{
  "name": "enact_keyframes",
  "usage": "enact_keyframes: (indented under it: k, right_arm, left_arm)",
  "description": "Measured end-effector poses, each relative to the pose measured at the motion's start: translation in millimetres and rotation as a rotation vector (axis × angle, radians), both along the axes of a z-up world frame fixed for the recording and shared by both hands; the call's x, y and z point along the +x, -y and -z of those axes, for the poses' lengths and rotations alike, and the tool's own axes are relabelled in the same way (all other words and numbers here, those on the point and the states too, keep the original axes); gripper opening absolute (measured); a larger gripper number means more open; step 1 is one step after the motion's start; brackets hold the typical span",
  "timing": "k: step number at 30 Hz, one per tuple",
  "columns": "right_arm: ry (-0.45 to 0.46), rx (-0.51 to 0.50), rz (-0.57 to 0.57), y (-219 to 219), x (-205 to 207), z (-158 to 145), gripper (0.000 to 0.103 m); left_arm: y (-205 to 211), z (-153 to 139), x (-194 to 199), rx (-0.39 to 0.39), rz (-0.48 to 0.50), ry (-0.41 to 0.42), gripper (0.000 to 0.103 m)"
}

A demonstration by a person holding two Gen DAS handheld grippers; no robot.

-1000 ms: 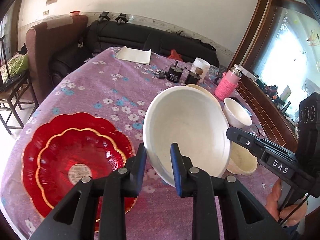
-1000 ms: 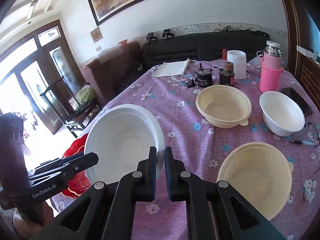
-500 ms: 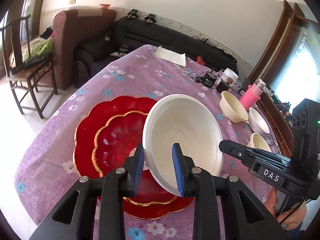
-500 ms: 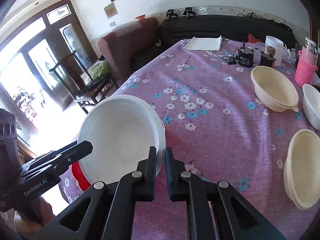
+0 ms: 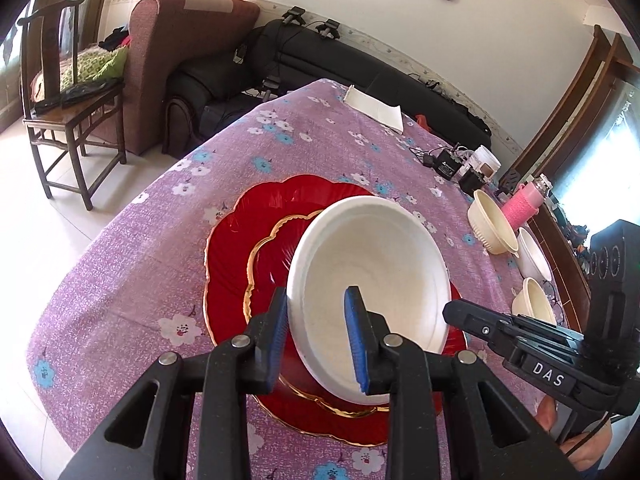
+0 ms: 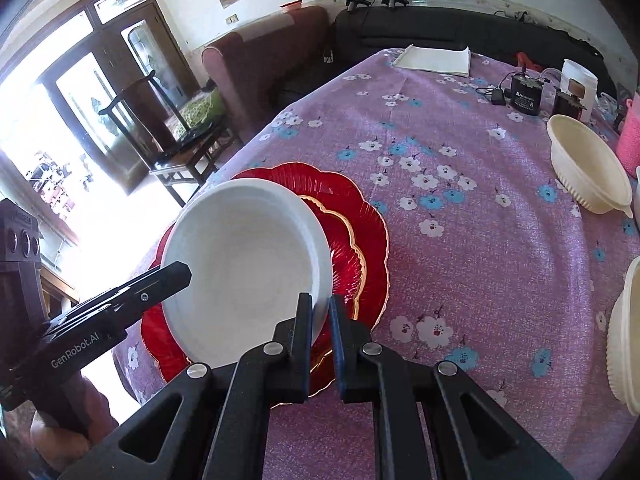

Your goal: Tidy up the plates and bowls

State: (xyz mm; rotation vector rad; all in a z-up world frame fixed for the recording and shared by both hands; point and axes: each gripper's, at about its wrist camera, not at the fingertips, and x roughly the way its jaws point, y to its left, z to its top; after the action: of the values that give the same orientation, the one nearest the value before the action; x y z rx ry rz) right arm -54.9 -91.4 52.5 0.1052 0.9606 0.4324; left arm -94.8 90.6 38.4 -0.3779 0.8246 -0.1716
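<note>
Table point(image 5: 132, 264) in purple floral cloth carries everything. Largest item on it: red scalloped plate point(image 5: 236, 248), with a smaller gold-rimmed red plate point(image 5: 272, 256) nested inside. White bowl point(image 5: 372, 264) sits tilted over both red plates, held at the rim from two sides; can't tell whether its underside touches the gold-rimmed plate.

Cream bowls: one point(image 6: 588, 172) far right, upright; a second point(image 6: 624, 340) at the right edge, partly cut off. Pink knit-covered flask point(image 5: 524, 204) stands just behind the far cream bowl.

Left gripper point(image 5: 316, 332): blue pads straddle the near rim of the white bowl, one outside, one inside; the gap is wider than the wall, so can't tell if it's clamping. Right gripper point(image 6: 320, 320): fingers nearly together, pinched on the bowl's rim at its right side.
</note>
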Motion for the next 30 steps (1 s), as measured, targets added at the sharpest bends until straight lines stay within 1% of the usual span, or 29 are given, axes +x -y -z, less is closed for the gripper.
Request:
enact_keyframes:
  k: [6,11,15,20,30]
  right_arm:
    - [0.0,0.0,-0.002,-4,2,3,0.011]
    - [0.01,0.018,0.004,-4,2,4,0.011]
    - [0.017,0.025,0.003,-3,0,2,0.011]
    - [0.016,0.049,-0.003,0,-3,-3,0.013]
    - [0.059,0.077,0.027,24,-15,-18,0.013]
  left_arm:
    - [0,9,5,-0.007,0.0,-0.023,0.026]
    - [-5,6,3,-0.011,-0.021,-0.02,0.026]
    - [-11,2,1,-0.015,-0.05,-0.013,0.038]
    - [-13,-6,-3,-0.001,-0.059,0.004,0.044]
    - [-15,-27,-12,0.026,-0.088,0.045,0.047]
